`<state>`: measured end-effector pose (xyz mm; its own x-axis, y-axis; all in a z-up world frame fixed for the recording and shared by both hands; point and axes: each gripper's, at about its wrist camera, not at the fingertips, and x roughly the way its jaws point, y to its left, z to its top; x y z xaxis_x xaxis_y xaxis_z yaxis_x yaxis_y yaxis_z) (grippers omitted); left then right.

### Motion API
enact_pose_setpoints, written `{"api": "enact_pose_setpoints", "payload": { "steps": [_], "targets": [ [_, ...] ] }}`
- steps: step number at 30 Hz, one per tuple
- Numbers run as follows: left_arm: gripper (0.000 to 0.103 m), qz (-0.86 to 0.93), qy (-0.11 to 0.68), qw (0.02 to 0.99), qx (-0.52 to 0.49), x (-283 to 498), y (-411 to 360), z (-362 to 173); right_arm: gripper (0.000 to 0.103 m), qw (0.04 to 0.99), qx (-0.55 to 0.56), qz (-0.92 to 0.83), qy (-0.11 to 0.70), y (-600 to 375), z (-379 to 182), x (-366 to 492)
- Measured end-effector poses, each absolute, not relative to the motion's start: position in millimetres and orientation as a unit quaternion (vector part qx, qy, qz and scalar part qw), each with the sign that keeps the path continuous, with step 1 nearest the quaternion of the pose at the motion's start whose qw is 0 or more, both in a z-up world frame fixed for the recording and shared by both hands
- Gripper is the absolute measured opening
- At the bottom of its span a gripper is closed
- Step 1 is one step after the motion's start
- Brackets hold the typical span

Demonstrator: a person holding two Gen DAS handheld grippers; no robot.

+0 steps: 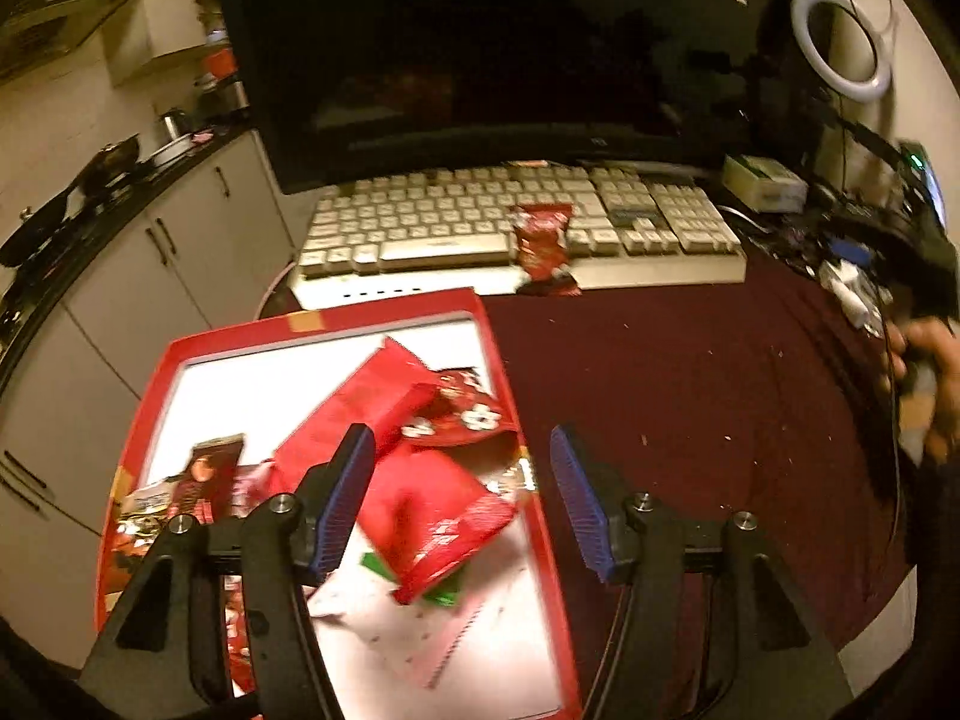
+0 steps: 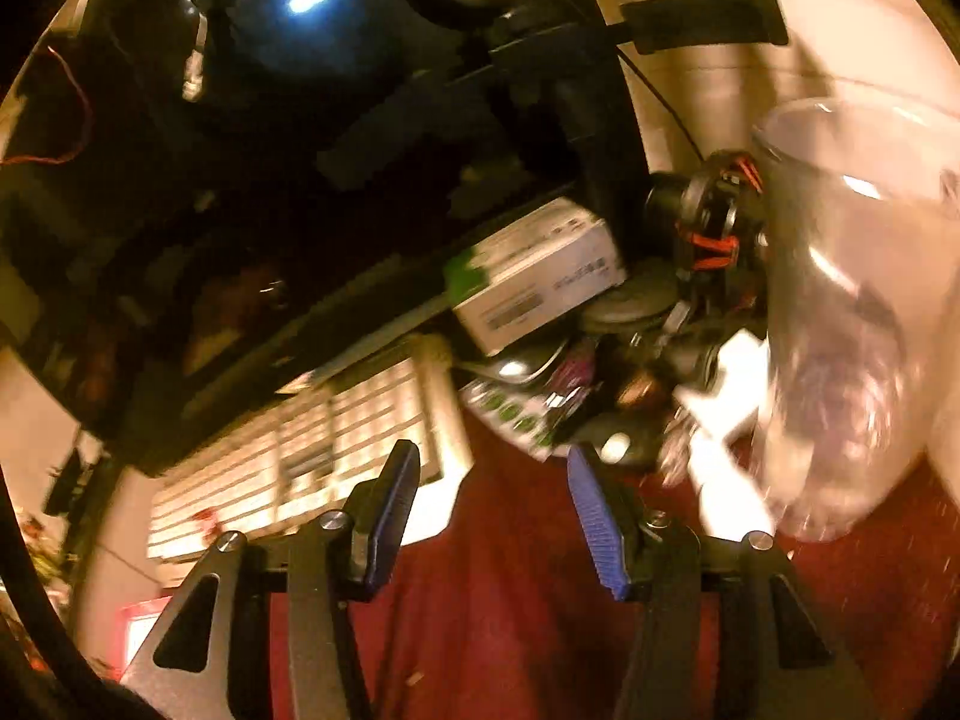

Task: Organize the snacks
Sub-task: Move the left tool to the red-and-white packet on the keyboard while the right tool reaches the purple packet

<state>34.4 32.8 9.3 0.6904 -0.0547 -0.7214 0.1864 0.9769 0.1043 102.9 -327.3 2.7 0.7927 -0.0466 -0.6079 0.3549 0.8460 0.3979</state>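
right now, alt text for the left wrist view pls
The left gripper hovers with open jaws over a red tray piled with red snack packets. One more red packet lies on a white keyboard beyond, before a dark monitor, on a maroon tablecloth.

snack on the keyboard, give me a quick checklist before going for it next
1. Left gripper free to grasp: ok, jaws open, nothing clamped; the packets below it lie in the red tray.
2. Right gripper free: ok, jaws open and empty over the dark red cloth.
3. Target located: ok, the red snack packet lies on the keyboard, overhanging its front edge.
4. Path from tray to packet: ok, only bare cloth lies between.
5. Room in the tray: ok, white floor shows at its far left.
6. Clear plastic cup beside the right gripper: cannot tell how close, the view is blurred.
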Motion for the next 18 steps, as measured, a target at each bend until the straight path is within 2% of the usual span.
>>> {"api": "enact_pose_setpoints", "payload": {
  "steps": [11,12,15,18],
  "targets": [
    [0.060,-0.039,0.401,0.912,0.075,57.1,36.0,9.3,0.051,0.880,0.243,-0.199,0.356,-337.0,-24.4,163.4],
    [0.060,-0.035,0.401,0.912,0.075,60.4,35.7,10.0,0.048,0.878,0.246,-0.202,0.359,-339.1,-28.2,165.6],
    [0.060,-0.016,0.399,0.913,0.077,74.9,32.8,13.8,0.019,0.876,0.244,-0.207,0.362,-341.1,-38.5,178.2],
    [0.060,0.000,0.405,0.912,0.072,94.1,26.8,13.7,0.016,0.886,0.230,-0.201,0.350,-339.3,-41.4,178.8]
  ]
}}
